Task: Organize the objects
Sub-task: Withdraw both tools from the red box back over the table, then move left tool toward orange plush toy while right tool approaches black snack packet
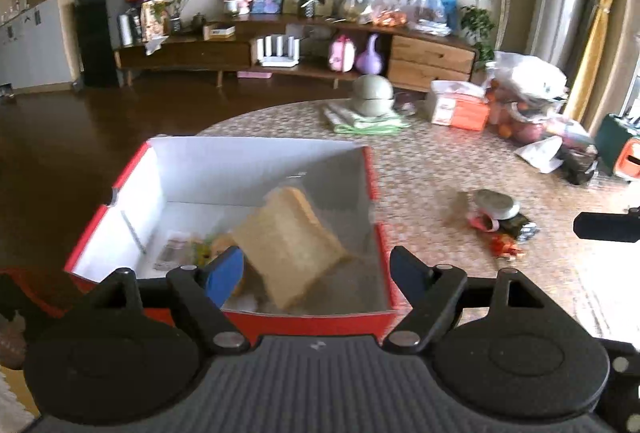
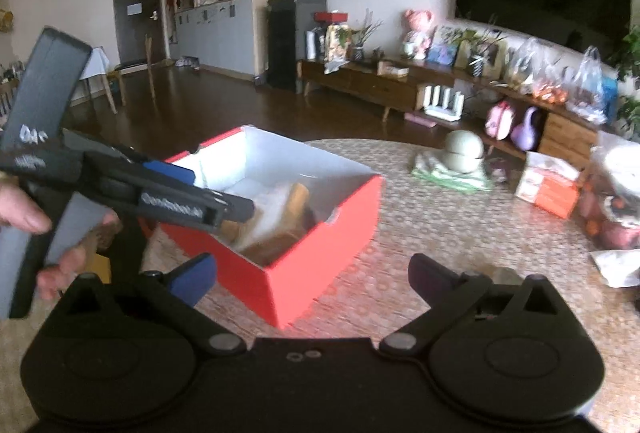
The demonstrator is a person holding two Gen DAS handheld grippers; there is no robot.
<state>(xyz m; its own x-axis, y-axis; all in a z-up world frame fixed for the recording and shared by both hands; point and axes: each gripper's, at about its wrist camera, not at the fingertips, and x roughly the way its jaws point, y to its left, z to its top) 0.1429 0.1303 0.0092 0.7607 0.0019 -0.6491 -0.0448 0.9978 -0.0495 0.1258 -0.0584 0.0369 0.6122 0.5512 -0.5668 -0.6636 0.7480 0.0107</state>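
A red box (image 1: 372, 323) with a white inside stands on the patterned table (image 1: 432, 169). A bagged slice of bread (image 1: 288, 245) leans tilted and blurred inside it, beside small packets (image 1: 176, 253). My left gripper (image 1: 316, 267) hovers open over the box's near edge, its fingers wide apart and off the bread. In the right wrist view a hand holds the left gripper (image 2: 236, 211) over the red box (image 2: 320, 233), with the bread (image 2: 298, 199) below it. My right gripper (image 2: 312, 271) is open and empty above the table. A grey round lid and snack wrappers (image 1: 498, 219) lie to the box's right.
Stacked grey-green bowls (image 1: 372, 97) sit on a folded cloth at the table's far side. An orange tissue box (image 1: 460, 109) and bags of fruit (image 1: 528, 101) crowd the far right. The table's round edge (image 1: 224, 121) drops to a dark wood floor.
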